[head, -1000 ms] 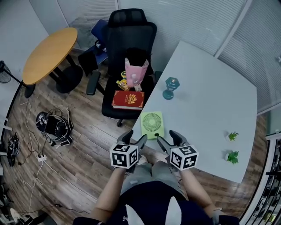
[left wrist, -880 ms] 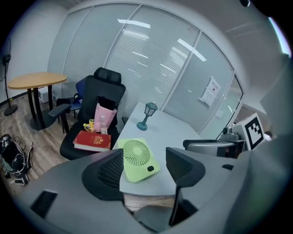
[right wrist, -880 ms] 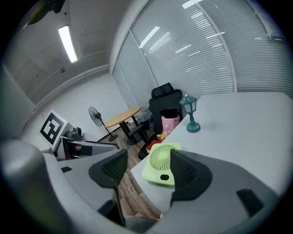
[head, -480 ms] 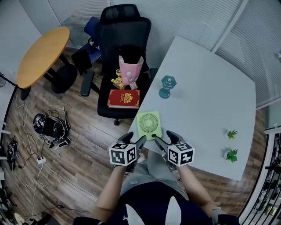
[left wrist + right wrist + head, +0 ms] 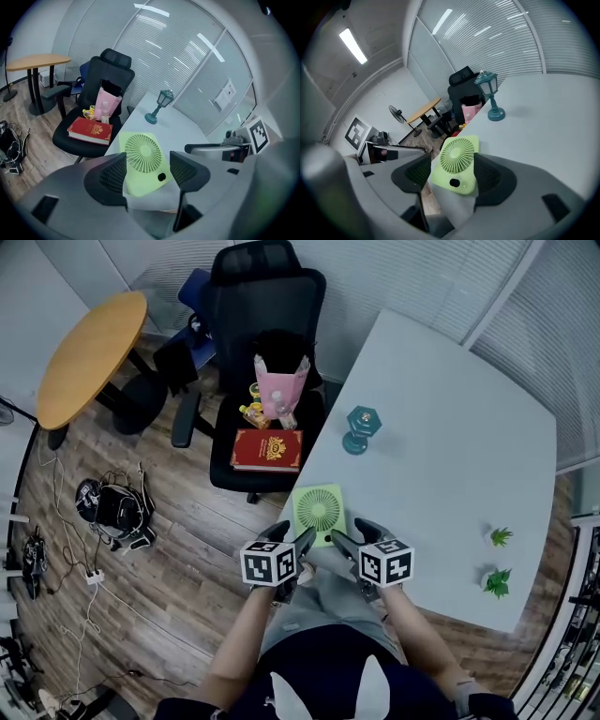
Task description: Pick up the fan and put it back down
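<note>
Fan (image 5: pixel 319 513) lies flat, dead ahead. Left gripper (image 5: pixel 292 536) and right gripper (image 5: pixel 354 534) both gape empty, equally near it.

Matt green plastic fan (image 5: pixel 320 512) on a smooth matt grey table (image 5: pixel 450 456); wood-grain floor (image 5: pixel 178 563) at left; glossy red book (image 5: pixel 267 449)

Our left gripper (image 5: pixel 293 537) and right gripper (image 5: pixel 354 534) look the same: dark jaws with gridded pads (image 5: pixel 114 176), pale grey bodies, and each has a cube (image 5: pixel 270 564) with black-and-white square markers. We're wearing a dark top (image 5: pixel 319 681) with white print and grey trousers (image 5: pixel 319 604).
</note>
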`<act>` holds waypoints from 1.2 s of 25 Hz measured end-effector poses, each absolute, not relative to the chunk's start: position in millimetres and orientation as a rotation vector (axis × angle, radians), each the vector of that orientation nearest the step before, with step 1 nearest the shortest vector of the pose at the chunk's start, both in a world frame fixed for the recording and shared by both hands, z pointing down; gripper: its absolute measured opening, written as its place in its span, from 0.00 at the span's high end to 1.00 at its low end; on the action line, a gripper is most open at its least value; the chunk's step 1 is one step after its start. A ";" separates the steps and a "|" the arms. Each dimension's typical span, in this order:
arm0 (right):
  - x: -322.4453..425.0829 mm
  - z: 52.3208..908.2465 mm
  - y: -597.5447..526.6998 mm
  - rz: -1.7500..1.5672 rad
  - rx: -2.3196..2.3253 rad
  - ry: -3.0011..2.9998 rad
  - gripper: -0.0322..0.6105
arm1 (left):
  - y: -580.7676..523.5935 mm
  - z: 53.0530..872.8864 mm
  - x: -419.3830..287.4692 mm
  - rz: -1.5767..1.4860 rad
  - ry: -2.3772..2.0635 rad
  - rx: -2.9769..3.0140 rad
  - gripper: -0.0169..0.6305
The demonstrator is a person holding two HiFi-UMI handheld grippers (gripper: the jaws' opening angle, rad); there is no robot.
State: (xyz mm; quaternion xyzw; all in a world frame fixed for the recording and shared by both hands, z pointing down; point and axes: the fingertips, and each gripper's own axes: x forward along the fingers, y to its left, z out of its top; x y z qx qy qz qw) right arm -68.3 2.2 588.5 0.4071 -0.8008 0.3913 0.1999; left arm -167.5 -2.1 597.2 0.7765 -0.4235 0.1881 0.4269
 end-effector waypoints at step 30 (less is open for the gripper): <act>-71.8 671.1 -15.5 1.360 0.968 -2.075 0.54 | -10.7 668.1 -162.5 0.584 -0.985 1.780 0.55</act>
